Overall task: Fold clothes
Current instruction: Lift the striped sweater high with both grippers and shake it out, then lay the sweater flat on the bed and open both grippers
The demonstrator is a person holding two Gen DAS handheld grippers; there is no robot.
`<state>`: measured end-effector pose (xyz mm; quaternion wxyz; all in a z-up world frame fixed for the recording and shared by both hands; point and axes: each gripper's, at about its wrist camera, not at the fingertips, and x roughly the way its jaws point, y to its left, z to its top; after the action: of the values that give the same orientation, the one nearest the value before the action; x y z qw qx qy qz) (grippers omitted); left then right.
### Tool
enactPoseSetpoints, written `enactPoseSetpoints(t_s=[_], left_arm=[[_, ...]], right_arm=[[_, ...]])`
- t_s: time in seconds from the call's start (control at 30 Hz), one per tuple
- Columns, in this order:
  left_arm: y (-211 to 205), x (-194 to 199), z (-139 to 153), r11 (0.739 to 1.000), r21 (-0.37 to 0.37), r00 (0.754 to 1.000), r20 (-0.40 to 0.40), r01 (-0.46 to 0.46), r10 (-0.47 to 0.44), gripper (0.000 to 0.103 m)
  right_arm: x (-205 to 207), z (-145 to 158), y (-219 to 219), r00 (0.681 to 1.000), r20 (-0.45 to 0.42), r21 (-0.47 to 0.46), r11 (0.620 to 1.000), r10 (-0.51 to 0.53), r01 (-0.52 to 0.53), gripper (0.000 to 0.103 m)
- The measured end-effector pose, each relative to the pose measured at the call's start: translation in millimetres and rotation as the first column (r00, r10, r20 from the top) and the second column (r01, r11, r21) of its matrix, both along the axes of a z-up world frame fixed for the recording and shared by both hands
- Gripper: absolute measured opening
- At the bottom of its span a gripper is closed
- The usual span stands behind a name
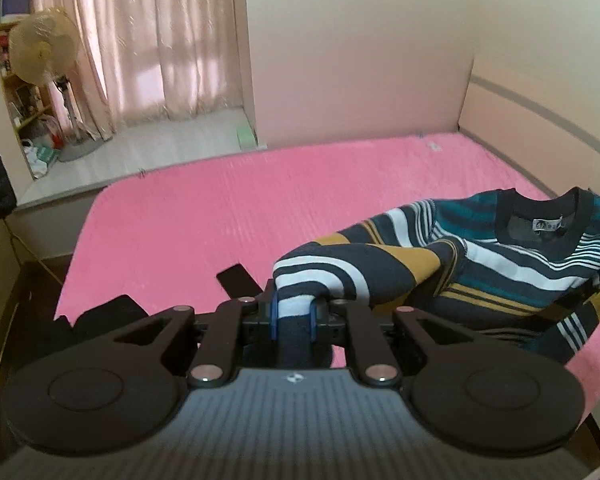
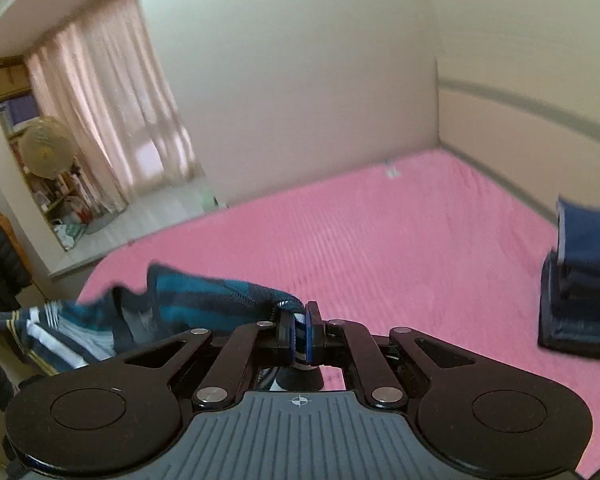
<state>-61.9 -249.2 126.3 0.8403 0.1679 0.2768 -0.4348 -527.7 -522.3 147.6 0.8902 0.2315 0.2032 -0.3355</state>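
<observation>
A striped sweater (image 1: 472, 264) in navy, white, teal and mustard hangs above the pink bed (image 1: 228, 216), its dark collar and label facing me. My left gripper (image 1: 294, 312) is shut on a bunched fold of its navy and white fabric. In the right wrist view the same sweater (image 2: 180, 300) trails off to the left, and my right gripper (image 2: 300, 336) is shut on its teal edge. Both grippers are raised over the bed with the sweater stretched between them.
A folded stack of dark blue clothes (image 2: 580, 296) sits at the right side of the pink bed (image 2: 380, 248). A black flat object (image 1: 238, 280) lies on the bed near the left gripper. A standing fan (image 1: 44, 52), curtains (image 1: 148, 44) and a headboard (image 1: 540, 120) border the bed.
</observation>
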Motion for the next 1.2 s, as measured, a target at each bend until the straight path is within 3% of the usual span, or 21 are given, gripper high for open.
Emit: enactPoseSetpoints(t_s=[0.2, 0.37, 0.5, 0.57, 0.67, 0.77, 0.8, 0.83, 0.87, 0.9, 0.97, 1.07, 1.2], left_arm=[[23, -21, 38, 0.997, -0.075, 0.999, 0.032, 0.020, -0.017, 0.011], [53, -34, 71, 0.979, -0.197, 0.996, 0.077, 0.056, -0.042, 0.011], [67, -34, 99, 0.968, -0.242, 0.995, 0.093, 0.060, -0.038, 0.011], [65, -27, 110, 0.966, -0.252, 0.995, 0.097, 0.055, -0.032, 0.011], [37, -4, 110, 0.972, -0.234, 0.996, 0.089, 0.035, -0.014, 0.011], [-19, 33, 75, 0.986, -0.167, 0.997, 0.074, -0.002, 0.015, 0.012], [-39, 45, 61, 0.990, -0.143, 0.997, 0.070, -0.016, 0.026, 0.012], [-60, 58, 41, 0.993, -0.113, 0.997, 0.064, -0.029, 0.037, 0.013], [-83, 72, 14, 0.996, -0.077, 0.997, 0.055, -0.043, 0.047, 0.015], [-106, 86, -16, 0.998, -0.033, 0.997, 0.037, -0.059, 0.060, 0.018], [-145, 109, -81, 0.991, 0.087, 0.995, 0.012, -0.102, 0.101, 0.027], [-171, 113, -170, 0.966, 0.219, 0.989, -0.025, -0.140, 0.149, 0.026], [-154, 75, -249, 0.954, 0.278, 0.973, -0.164, -0.109, 0.159, 0.035]], right_arm=[[-22, 53, 46, 0.995, 0.085, -0.136, 0.989, -0.052, 0.063, 0.003], [-47, 97, 88, 0.979, 0.170, -0.263, 0.953, -0.110, 0.153, 0.003], [-31, 113, 65, 0.985, 0.147, -0.340, 0.930, -0.094, 0.140, 0.003], [-11, 102, 21, 0.992, 0.109, -0.352, 0.931, -0.058, 0.093, 0.003], [35, 56, -68, 1.000, 0.014, -0.325, 0.946, 0.013, -0.008, 0.003], [98, -27, -161, 0.992, -0.090, -0.250, 0.962, 0.087, -0.107, 0.004], [120, -59, -187, 0.987, -0.122, -0.216, 0.967, 0.108, -0.133, 0.014], [142, -93, -204, 0.981, -0.163, -0.200, 0.971, 0.103, -0.135, 0.032], [162, -126, -220, 0.975, -0.202, -0.184, 0.974, 0.097, -0.135, 0.076], [173, -150, -230, 0.970, -0.228, -0.178, 0.976, 0.084, -0.126, 0.089], [186, -202, -234, 0.963, -0.240, -0.092, 0.985, 0.121, -0.147, 0.089], [174, -263, -208, 0.944, -0.247, 0.027, 0.975, 0.220, -0.220, 0.089], [118, -341, -153, 0.918, -0.250, 0.287, 0.929, 0.308, -0.234, 0.089]])
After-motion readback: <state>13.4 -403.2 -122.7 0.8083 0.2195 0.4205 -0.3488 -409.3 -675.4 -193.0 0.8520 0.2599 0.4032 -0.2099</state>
